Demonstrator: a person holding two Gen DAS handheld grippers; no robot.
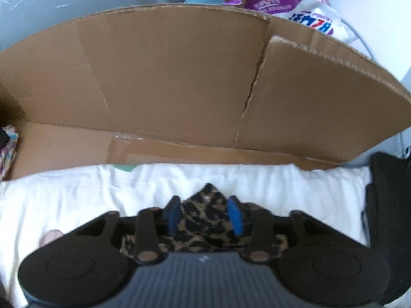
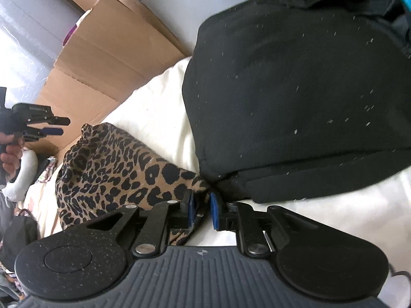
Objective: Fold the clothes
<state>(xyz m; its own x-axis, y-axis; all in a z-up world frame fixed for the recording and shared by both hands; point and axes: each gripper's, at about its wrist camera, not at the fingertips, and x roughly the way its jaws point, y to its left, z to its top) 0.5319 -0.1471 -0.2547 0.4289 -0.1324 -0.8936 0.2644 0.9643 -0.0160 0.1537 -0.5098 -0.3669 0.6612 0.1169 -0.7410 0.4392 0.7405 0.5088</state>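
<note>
Leopard-print garment (image 2: 113, 169) on white bedding (image 2: 154, 107), black garment (image 2: 295, 89) beside, cardboard (image 1: 167, 77) behind

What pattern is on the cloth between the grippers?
Leopard print, black spots on tan; the cloth shows best in the right wrist view.

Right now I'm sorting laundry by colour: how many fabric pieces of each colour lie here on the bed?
Leopard print: 1, the leopard-print garment
Black: 1, the black garment, plus a dark heap behind it that I cannot separate
White: 1, the white cloth underneath
Total: 3 distinct pieces
</note>
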